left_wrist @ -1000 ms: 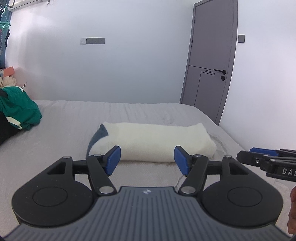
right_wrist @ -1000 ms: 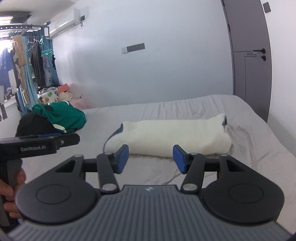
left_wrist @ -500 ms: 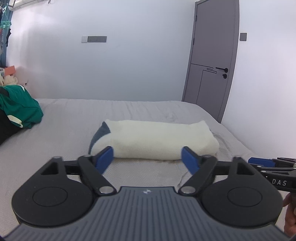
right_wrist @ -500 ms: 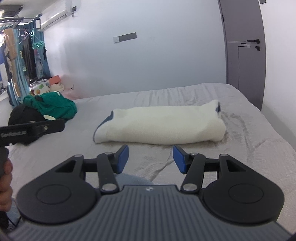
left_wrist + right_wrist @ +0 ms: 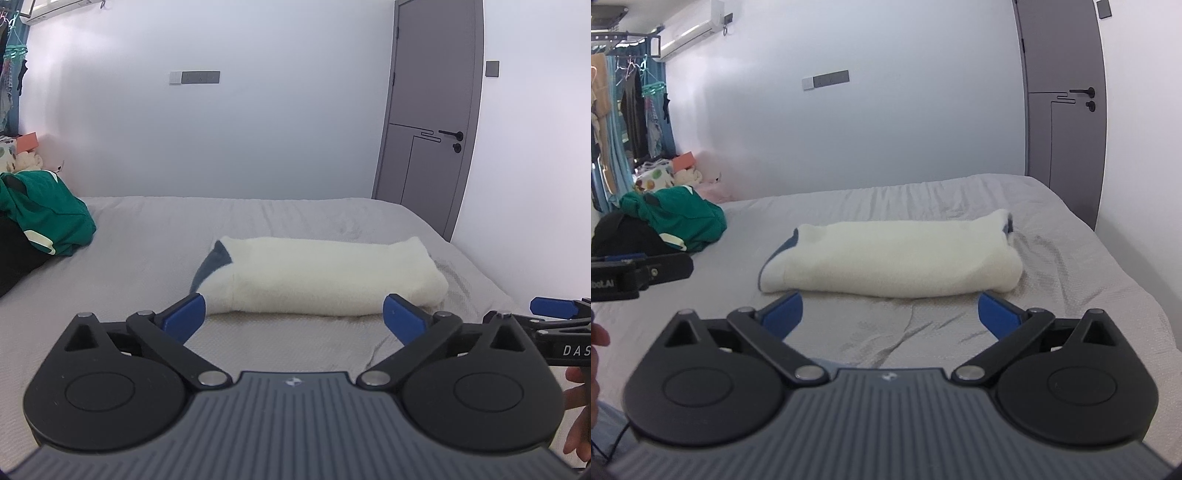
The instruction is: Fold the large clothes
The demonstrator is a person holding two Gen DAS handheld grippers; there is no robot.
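Left wrist view shows the grey bed with the folded white garment lying in its middle, so this fold looks finished. A green garment waits unfolded at the far left edge. The left gripper and right gripper are opening wide, nothing between them.

Grey bedsheet kinda wrinkled, covers whole bed. Green garment heaped on black pile at far left edge. Grey door with black handle on right. Switch panel on white wall. Air conditioner up top, hanging clothes far left.
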